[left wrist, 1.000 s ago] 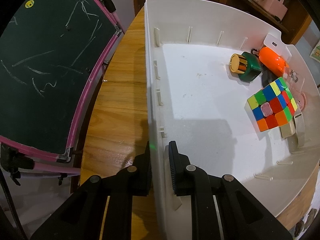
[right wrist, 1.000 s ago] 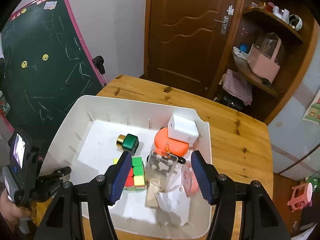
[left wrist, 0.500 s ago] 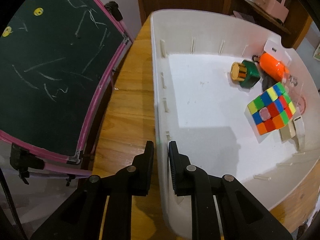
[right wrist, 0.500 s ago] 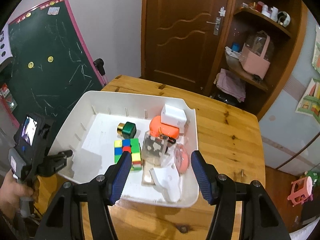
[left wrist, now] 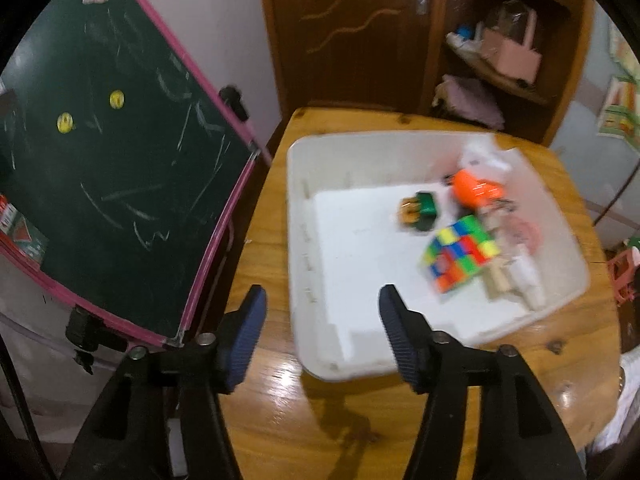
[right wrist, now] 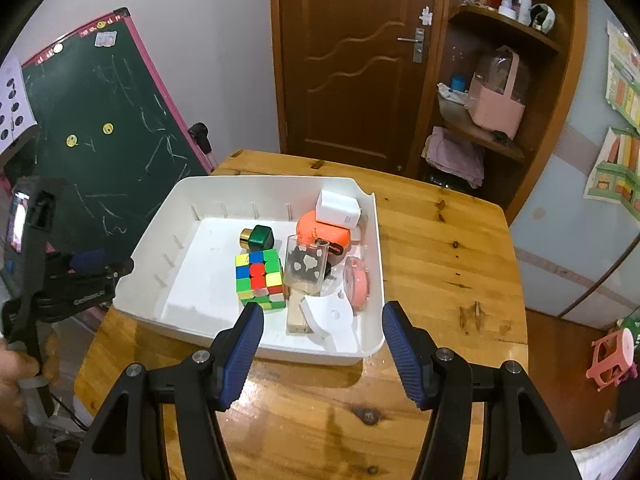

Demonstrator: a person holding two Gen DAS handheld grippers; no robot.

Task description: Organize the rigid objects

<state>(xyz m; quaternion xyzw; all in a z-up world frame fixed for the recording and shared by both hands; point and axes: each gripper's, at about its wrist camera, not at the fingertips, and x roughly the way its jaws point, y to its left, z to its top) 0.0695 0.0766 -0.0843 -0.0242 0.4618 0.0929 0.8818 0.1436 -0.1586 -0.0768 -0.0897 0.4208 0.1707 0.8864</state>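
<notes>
Rigid objects, cube (right wrist: pixel 260 279) and orange case (right wrist: pixel 320 232) among them, crowd the white bin's (right wrist: pixel 160 216) right side on the table (right wrist: pixel 440 240), so with our left hand-held gripper (left wrist: pixel 320 330) opening empty and the right hand-held gripper (right wrist: pixel 320 344) spread empty, we should approach one piece squarely.

Wooden table (right wrist: pixel 440 248), glossy near edge. Green chalkboard (right wrist: pixel 120 128) in pink frame stands left of table, tilted, chalk scribbles, two yellow smiley magnets (right wrist: pixel 107 128) on it. Brown panelled door (right wrist: pixel 352 60) far centre, silver handle (right wrist: pixel 418 42). Dark wooden corner shelf (right wrist: pixel 500 80) right of door: pink basket (right wrist: pixel 496 96) on middle shelf, folded pink cloth (right wrist: pixel 454 156) lower shelf, small bottles (right wrist: pixel 508 0) top shelf. Posters (right wrist: pixel 618 128) on pale blue wall far right. Pink toy stool (right wrist: pixel 612 352) on floor, right.
</notes>
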